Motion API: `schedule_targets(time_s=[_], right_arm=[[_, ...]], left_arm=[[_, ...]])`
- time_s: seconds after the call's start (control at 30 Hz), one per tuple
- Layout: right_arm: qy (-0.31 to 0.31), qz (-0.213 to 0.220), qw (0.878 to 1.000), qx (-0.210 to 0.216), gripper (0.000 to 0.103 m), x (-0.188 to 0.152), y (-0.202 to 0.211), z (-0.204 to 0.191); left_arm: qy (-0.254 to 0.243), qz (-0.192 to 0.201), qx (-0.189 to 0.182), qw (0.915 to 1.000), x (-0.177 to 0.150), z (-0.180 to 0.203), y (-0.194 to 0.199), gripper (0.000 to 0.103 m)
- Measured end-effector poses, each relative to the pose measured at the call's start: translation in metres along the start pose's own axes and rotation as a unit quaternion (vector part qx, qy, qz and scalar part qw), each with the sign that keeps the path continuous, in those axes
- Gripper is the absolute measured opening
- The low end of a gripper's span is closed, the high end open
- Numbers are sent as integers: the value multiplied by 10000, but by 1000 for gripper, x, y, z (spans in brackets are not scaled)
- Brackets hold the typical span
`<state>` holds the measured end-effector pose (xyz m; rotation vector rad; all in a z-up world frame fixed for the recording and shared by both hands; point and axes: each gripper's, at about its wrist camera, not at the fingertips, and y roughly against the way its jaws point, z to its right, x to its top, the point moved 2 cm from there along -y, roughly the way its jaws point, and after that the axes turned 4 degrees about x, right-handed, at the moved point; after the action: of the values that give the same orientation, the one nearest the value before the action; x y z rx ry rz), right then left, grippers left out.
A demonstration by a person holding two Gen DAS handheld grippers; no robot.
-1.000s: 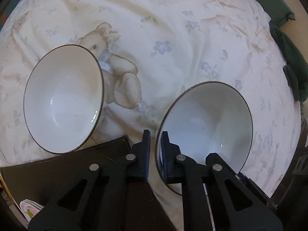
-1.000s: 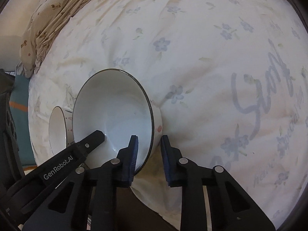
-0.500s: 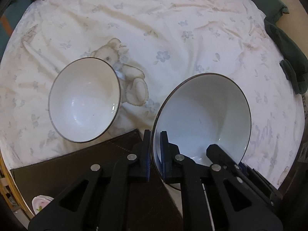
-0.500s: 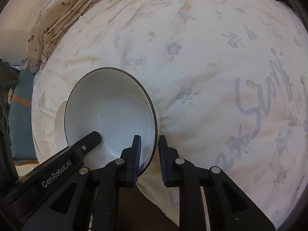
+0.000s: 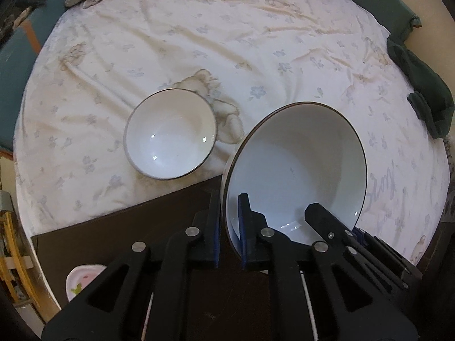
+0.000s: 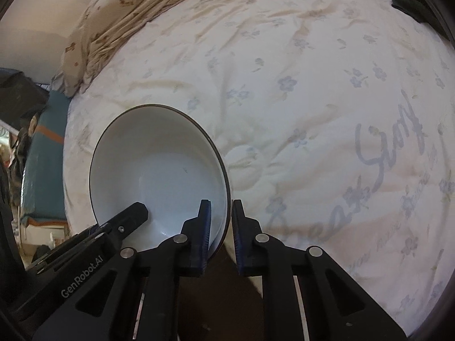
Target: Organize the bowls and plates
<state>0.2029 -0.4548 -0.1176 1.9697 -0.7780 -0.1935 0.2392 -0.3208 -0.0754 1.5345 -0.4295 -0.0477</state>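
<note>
A large white bowl with a dark rim [image 5: 298,164] is held up off the bed by both grippers. My left gripper [image 5: 229,221] is shut on its left rim. My right gripper [image 6: 220,224] is shut on its right rim; the same bowl [image 6: 159,170] fills the lower left of the right wrist view. The other gripper's finger shows inside the bowl in each view. A second, smaller white bowl with a dark rim [image 5: 170,137] sits upright on the bedsheet, left of the held bowl.
The white flowered bedsheet [image 5: 256,42] covers the whole surface. A dark brown board [image 5: 113,227] lies at the near edge. A dark green cloth [image 5: 421,85] lies at the right edge. A patterned pillow [image 6: 119,14] lies at the back. A small flowered dish [image 5: 82,281] sits at lower left.
Both grippers have risen with the large bowl, lifting it off the sheet. The second bowl now looks smaller and farther away, staying on the bed.
</note>
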Motion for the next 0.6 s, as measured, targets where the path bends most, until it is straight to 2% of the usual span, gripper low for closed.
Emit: schedule_targets(time_s=[0.37, 0.6], right_arm=[[421, -85, 9989, 190, 16, -30, 19, -29], [931, 58, 9951, 331, 16, -52, 46, -63]], left_arm=[[289, 219, 9, 9993, -35, -31, 42, 9], [421, 444, 31, 9981, -61, -62, 78, 10]])
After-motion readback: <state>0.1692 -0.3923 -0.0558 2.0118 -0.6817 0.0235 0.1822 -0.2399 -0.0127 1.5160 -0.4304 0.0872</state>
